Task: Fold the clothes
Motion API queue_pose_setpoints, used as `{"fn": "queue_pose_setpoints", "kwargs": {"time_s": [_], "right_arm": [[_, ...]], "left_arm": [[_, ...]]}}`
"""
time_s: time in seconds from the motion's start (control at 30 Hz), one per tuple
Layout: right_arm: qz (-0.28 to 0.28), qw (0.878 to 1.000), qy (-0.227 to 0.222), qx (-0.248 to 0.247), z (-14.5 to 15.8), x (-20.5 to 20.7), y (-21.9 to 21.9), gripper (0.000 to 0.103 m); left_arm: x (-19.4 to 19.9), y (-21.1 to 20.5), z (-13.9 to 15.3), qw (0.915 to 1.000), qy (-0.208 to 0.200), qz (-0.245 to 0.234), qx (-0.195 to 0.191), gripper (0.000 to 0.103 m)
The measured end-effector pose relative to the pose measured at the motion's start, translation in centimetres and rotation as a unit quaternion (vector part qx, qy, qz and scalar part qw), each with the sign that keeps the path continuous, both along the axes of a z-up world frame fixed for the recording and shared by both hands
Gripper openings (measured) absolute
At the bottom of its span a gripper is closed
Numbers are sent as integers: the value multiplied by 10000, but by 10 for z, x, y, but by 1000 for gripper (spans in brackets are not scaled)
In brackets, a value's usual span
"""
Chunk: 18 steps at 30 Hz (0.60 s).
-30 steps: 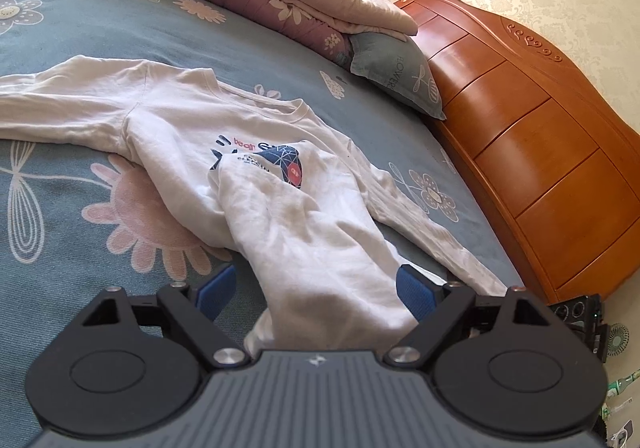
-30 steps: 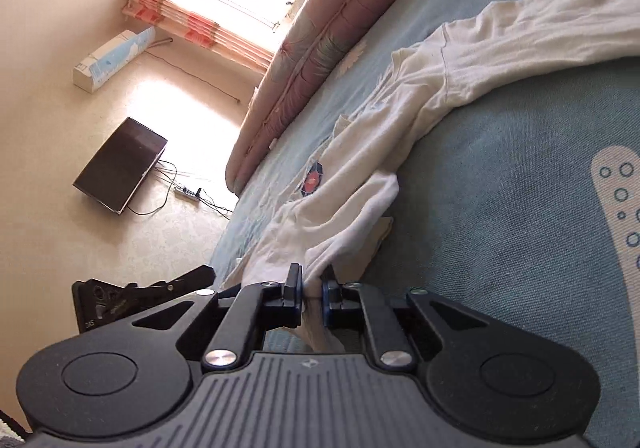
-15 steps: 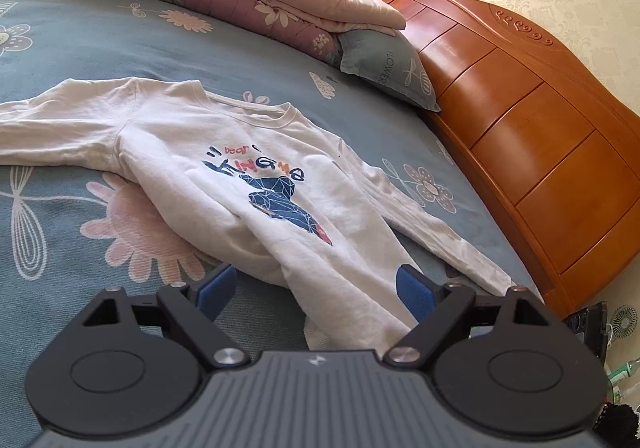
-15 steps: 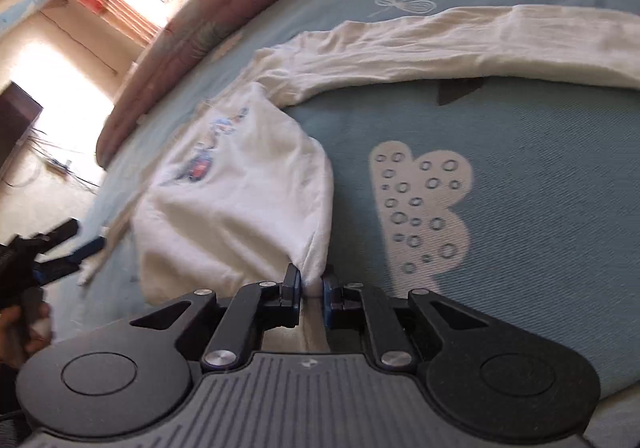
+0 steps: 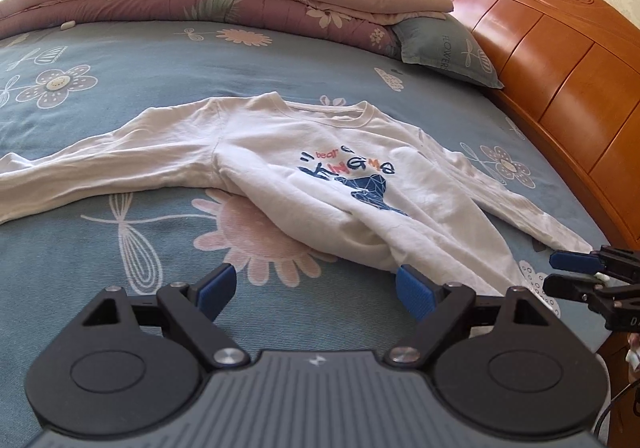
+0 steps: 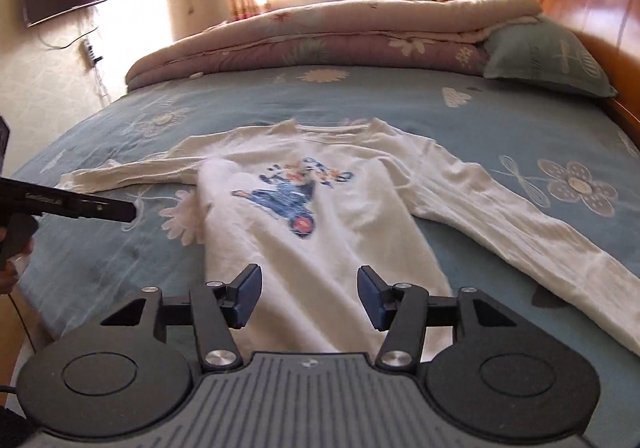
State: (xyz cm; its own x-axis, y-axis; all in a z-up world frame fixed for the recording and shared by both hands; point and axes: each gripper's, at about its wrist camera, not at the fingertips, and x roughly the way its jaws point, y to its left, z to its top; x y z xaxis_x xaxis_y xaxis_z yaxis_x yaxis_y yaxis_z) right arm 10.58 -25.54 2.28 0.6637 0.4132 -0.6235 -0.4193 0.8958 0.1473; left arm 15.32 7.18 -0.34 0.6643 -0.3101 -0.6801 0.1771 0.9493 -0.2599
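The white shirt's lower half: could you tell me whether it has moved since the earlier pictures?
Yes. The white shirt lay bunched over its print, toward the pillow; now its lower half is drawn toward the near bed edge, print uncovered. The right gripper, just opened, holds nothing.

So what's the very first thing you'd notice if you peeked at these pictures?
A white long-sleeved shirt with a blue cartoon print, lying face up in the middle of the flowery blue bedsheet, sleeves spread out sideways. Behind it, a rolled pink quilt lies under the bright window, and an orange wooden headboard stands at the right.
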Motion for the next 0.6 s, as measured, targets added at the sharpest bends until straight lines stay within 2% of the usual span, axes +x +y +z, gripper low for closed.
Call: {"fn": "queue_pose_setpoints", "kwargs": {"time_s": [0.03,0.1,0.2,0.3,0.37,0.53,0.6], "right_arm": [[351,9993,56,65,0,3,17,62],[963,9950,225,124,-6,9,51,71],[1576,9859,552,-52,-24,18,96,71],[1483,9831,875,-619,-54,36,121,71],[1247,9831,884,-1003,-66,50,124,69],[853,9876,366,-1263,-51,78,102,69],[531,9921,362,-1074,-51,98,83,69]], "left_arm": [[-2,5,-1,10000,8,68,-7,87],[-4,16,-1,9998,14,206,-40,87],[-10,34,-2,9990,33,439,-114,87],[-13,48,-4,9980,46,603,-193,87],[-14,53,-5,9977,61,647,-216,87],[-9,53,-14,9976,164,615,-272,87],[-5,49,-17,9979,208,547,-293,87]]}}
